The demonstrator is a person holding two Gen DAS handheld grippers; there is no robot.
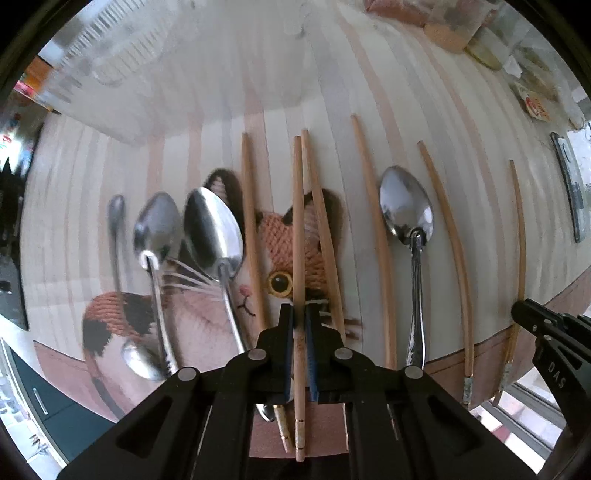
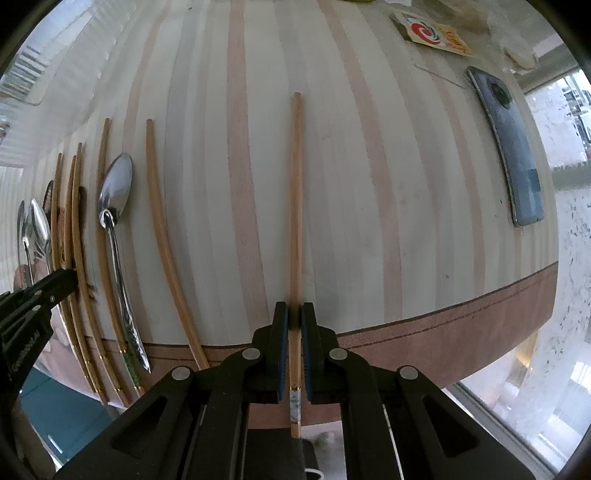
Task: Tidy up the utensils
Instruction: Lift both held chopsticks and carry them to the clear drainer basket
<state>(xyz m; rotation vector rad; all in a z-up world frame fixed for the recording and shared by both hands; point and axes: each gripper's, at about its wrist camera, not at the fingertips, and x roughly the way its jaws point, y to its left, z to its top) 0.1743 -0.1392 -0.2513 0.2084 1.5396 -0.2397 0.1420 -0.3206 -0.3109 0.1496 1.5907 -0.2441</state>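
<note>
My left gripper (image 1: 299, 314) is shut on a wooden chopstick (image 1: 297, 229) that points away along the fingers, above a cat-face mat (image 1: 280, 254). Several more chopsticks (image 1: 373, 229) lie side by side on the striped tablecloth. Three spoons (image 1: 212, 229) lie at the left and one spoon (image 1: 408, 210) lies further right. My right gripper (image 2: 294, 314) is shut on another chopstick (image 2: 295, 192) near the table's front edge, apart from the others. The right gripper also shows at the right edge of the left wrist view (image 1: 517, 310).
A phone (image 2: 513, 147) lies at the right of the striped tablecloth (image 2: 369, 184). A printed packet (image 2: 432, 35) and food packets (image 1: 443, 26) sit at the far edge. A ribbed white tray (image 1: 122, 74) stands far left. A window (image 2: 535, 350) runs along the right.
</note>
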